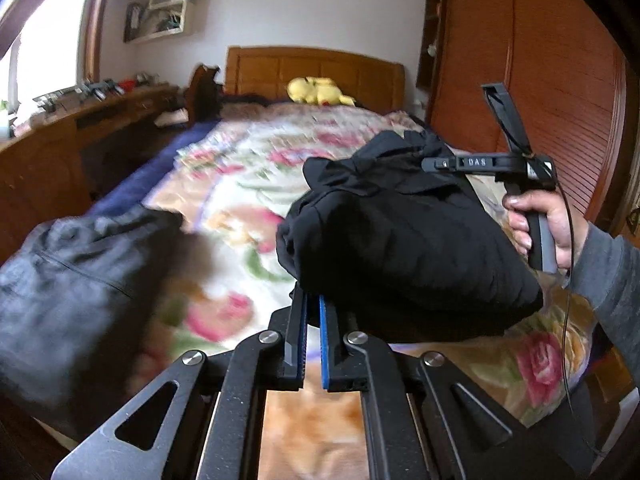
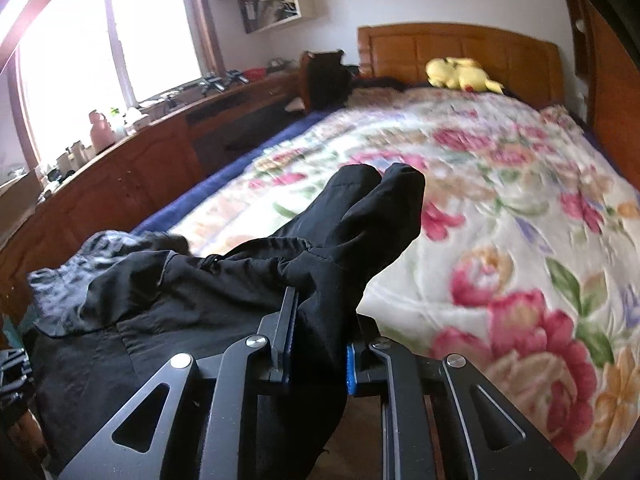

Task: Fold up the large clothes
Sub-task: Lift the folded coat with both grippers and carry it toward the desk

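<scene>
— So, nearest us, both pinch the black garment [image 1: 408, 236], lifted above the floral blanket [image 1: 224, 200]?

— Yes. Our left gripper [image 1: 313, 312] nips only its edge; we judge it could slip.

— And our right gripper [image 2: 318, 320]?

— Clamped on a thick bunch, hand [image 1: 544, 220] raised. Beyond, a second dark garment [image 1: 76, 280] could tangle.

A bunched fold of the black garment [image 2: 248, 312] is clamped between the narrowed jaws of the right gripper [image 2: 318, 320], its end standing up beyond the fingertips. The rest is draped toward the bed's left edge, over a grey patterned cloth [image 2: 76, 272]. The bed is covered by a floral blanket [image 2: 500, 220]. A yellow plush toy [image 2: 460, 74] is seen by the headboard [image 2: 460, 46].
</scene>
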Motion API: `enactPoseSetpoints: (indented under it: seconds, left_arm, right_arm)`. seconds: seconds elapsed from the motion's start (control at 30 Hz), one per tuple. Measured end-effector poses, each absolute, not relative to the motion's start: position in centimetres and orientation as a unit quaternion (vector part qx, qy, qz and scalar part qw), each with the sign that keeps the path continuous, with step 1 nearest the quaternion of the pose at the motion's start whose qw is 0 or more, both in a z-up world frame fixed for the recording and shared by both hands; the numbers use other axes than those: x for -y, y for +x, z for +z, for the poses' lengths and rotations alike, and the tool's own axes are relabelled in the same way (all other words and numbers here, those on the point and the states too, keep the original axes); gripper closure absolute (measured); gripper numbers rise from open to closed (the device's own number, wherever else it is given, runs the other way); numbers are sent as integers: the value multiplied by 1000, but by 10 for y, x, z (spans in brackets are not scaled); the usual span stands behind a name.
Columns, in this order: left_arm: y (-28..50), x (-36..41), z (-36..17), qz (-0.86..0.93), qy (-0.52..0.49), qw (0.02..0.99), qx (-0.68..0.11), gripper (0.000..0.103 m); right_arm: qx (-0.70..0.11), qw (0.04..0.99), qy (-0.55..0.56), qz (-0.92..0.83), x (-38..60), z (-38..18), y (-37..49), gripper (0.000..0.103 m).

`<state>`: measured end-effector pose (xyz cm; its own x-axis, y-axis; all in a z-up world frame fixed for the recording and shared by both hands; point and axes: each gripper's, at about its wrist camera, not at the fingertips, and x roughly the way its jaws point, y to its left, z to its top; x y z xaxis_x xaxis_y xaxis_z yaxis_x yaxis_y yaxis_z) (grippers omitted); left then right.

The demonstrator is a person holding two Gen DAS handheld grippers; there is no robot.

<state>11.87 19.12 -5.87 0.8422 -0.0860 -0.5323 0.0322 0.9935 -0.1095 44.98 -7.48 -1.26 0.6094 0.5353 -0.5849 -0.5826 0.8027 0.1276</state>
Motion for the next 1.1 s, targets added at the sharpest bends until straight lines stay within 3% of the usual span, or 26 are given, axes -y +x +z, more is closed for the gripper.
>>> enactPoseSetpoints:
  seconds: [0.3, 0.5, 0.7, 0.8, 0.97, 1.03, 1.1]
  left_arm:
    - [86, -314, -4, 72, -19, 970, -233, 98]
    - [65, -415, 1, 177, -20, 956, -234, 98]
    - [48, -488, -41, 245, -45, 921, -301, 97]
    - [33, -501, -58, 239, -69, 921, -301, 97]
    - [20, -483, -46, 220, -67, 933, -275, 80]
    - [18, -474, -36, 209, -61, 940, -262, 68]
    - [22, -466, -22, 196, -59, 946, -251, 64]
  right_arm:
    - [-267, 886, -57, 375, -60, 38, 428, 85]
    - [-262, 863, -63, 428, -176, 46, 401, 83]
    - [-371, 801, -150, 445, -266, -18, 376, 70]
    - [-360, 806, -214, 419, -277, -47, 356, 62]
    - [-372, 808, -194, 413, -286, -48, 367, 56]
    - [-367, 812, -196, 410, -288, -45, 363, 51]
    - [-362, 813, -198, 411, -294, -48, 364, 49]
